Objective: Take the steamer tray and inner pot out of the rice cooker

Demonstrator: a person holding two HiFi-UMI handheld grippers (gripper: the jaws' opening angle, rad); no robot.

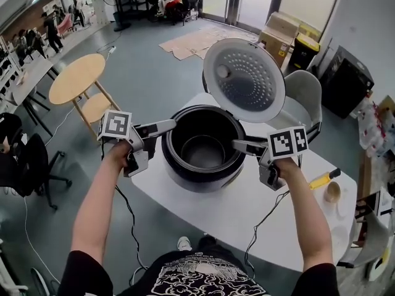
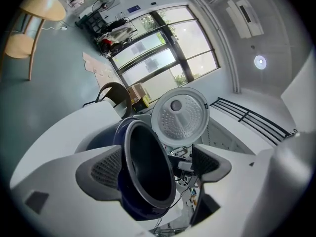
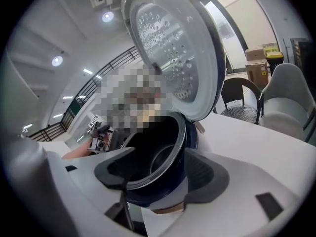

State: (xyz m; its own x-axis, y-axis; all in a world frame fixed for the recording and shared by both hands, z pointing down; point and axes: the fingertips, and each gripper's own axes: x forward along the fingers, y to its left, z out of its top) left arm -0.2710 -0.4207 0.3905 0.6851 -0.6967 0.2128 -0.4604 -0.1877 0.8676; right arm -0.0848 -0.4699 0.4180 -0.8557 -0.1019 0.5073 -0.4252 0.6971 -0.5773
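Your left gripper (image 1: 168, 126) and right gripper (image 1: 239, 145), jaws spread and empty, flank the inner pot (image 1: 203, 152) seated in the rice cooker (image 1: 185, 177). Set each pair astride its rim before closing, then lift level. I can't make out a steamer tray.

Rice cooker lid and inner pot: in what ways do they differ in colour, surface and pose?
The lid is pale and silvery; the inner pot is dark. The lid's inner face is covered with small dimples; the inner pot's wall looks smooth. The lid stands swung up behind the rice cooker; the inner pot sits low inside it. Both are round.
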